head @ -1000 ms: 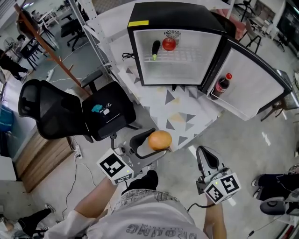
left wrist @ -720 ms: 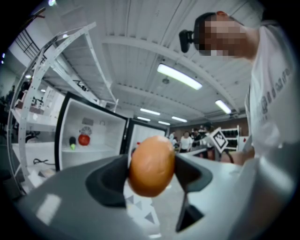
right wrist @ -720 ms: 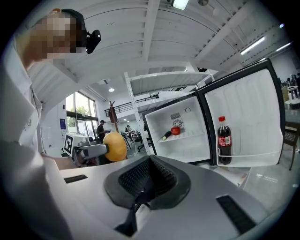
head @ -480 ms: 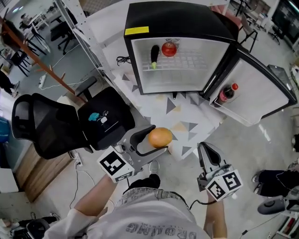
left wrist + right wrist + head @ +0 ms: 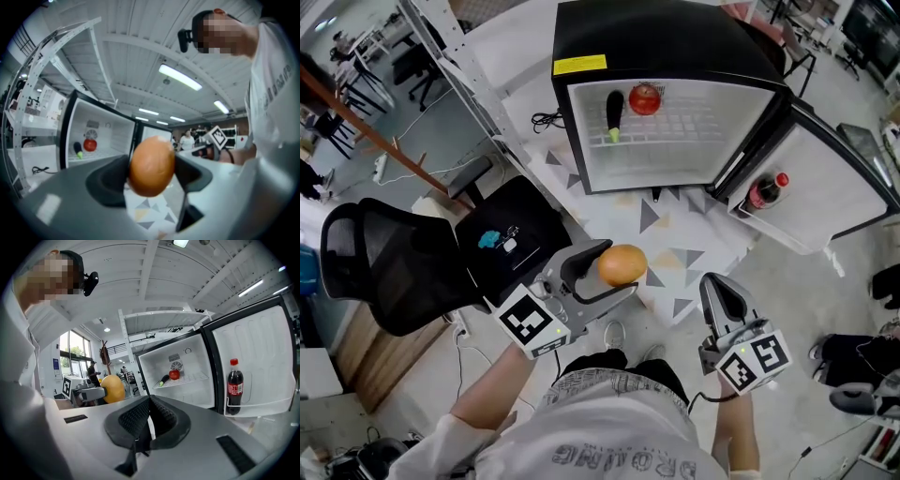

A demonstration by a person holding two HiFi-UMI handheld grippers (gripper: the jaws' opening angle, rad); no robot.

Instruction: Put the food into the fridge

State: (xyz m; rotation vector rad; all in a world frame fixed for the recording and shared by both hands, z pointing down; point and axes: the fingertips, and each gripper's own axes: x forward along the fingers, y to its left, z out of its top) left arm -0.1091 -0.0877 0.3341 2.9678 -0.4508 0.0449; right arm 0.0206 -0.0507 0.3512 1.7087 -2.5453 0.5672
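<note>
My left gripper (image 5: 614,267) is shut on an orange (image 5: 622,264), held in the air in front of the open black mini fridge (image 5: 666,103). The left gripper view shows the orange (image 5: 151,165) pinched between both pads. On the fridge's wire shelf lie a tomato (image 5: 645,98) and a small eggplant (image 5: 614,112). A cola bottle (image 5: 764,192) stands in the door's pocket. My right gripper (image 5: 719,302) hovers to the right of the orange, its jaws pressed together with nothing between them (image 5: 149,420).
The fridge door (image 5: 834,187) swings open to the right. A black office chair (image 5: 441,248) stands at the left, with a small blue item on its seat. A patterned mat (image 5: 675,234) covers the floor before the fridge. A white metal rack (image 5: 455,66) rises at the back left.
The view has shifted closer to the fridge. Both grippers have kept their places relative to each other, with the orange still held.
</note>
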